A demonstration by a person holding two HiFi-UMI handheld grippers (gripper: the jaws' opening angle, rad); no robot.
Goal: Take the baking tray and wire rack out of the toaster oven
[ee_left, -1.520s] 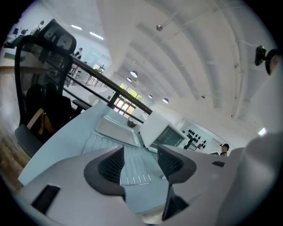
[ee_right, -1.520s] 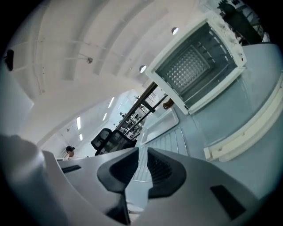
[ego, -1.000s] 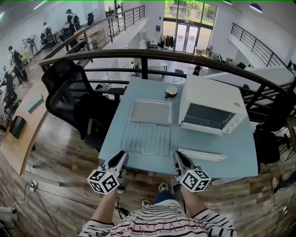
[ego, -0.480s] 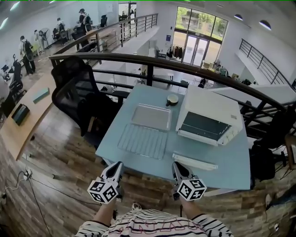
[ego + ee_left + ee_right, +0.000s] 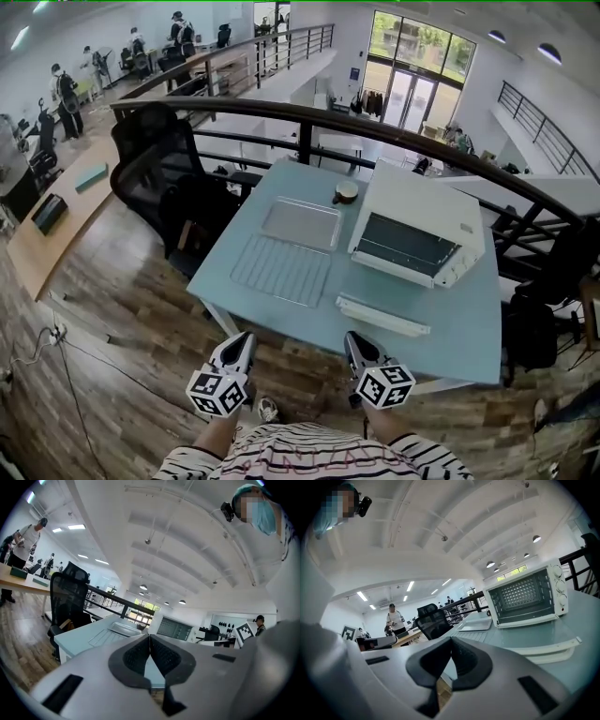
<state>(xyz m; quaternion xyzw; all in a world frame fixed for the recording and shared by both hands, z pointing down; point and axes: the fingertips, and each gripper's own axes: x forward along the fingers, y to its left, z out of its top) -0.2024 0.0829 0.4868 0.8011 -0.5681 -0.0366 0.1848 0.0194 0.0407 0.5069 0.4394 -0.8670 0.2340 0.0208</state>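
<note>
The baking tray [image 5: 300,223] lies flat on the pale blue table [image 5: 459,328], left of the white toaster oven [image 5: 417,236]. Nearer the front edge, the wire rack [image 5: 279,270] lies flat in front of the tray. Both grippers hang off the table's near edge, over the wooden floor. My left gripper [image 5: 246,339] is shut with nothing in it, and in the left gripper view its pads [image 5: 150,641] meet. My right gripper [image 5: 352,339] is shut and empty too. In the right gripper view the oven [image 5: 529,595] and tray [image 5: 476,624] lie ahead of it.
A long white strip-like tray [image 5: 382,316] lies by the table's front edge, before the oven. A small round dish [image 5: 345,192] sits at the far edge. A black office chair [image 5: 155,187] stands left of the table, and a dark railing [image 5: 309,117] runs behind it.
Both grippers have drawn back from the table's front edge towards the person. The tray, rack and oven have not moved on the table.
</note>
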